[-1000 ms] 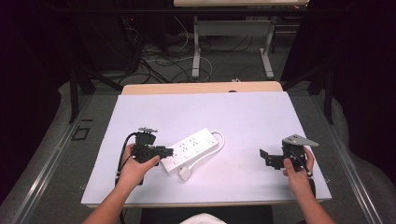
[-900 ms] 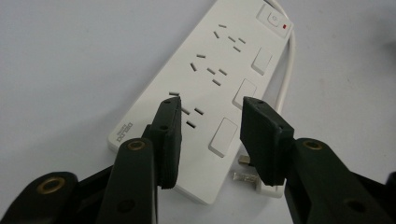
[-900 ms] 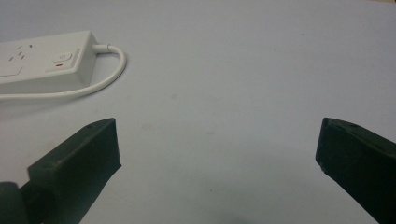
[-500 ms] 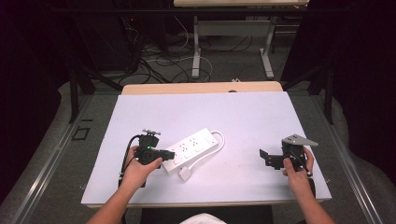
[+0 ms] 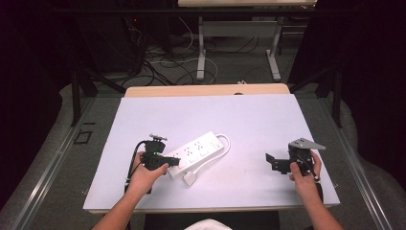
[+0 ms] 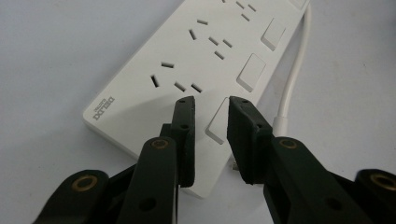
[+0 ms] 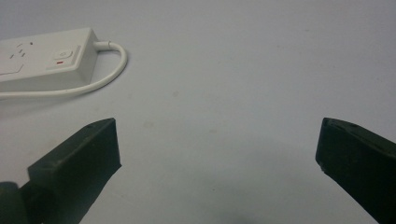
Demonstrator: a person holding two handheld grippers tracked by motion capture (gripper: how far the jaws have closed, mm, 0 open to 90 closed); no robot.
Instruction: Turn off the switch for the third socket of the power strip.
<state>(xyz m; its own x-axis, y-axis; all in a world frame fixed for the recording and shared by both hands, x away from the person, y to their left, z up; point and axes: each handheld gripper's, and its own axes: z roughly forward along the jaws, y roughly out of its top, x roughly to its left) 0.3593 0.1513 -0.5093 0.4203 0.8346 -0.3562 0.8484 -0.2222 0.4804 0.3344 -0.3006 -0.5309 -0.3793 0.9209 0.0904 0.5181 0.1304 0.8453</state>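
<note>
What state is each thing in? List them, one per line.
Power strip: flat on the table, sockets up, none in use.
Plug: unplugged, beside the strip.
Left gripper: narrow gap, just been closing, over a switch, gripping nothing.
Right gripper: wide open, nothing held.

White table, power strip, plug

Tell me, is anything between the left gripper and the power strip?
Nothing visible. The left gripper hangs right over the near end of the power strip, its jaws just narrowed to a small gap with nothing between them.
</note>
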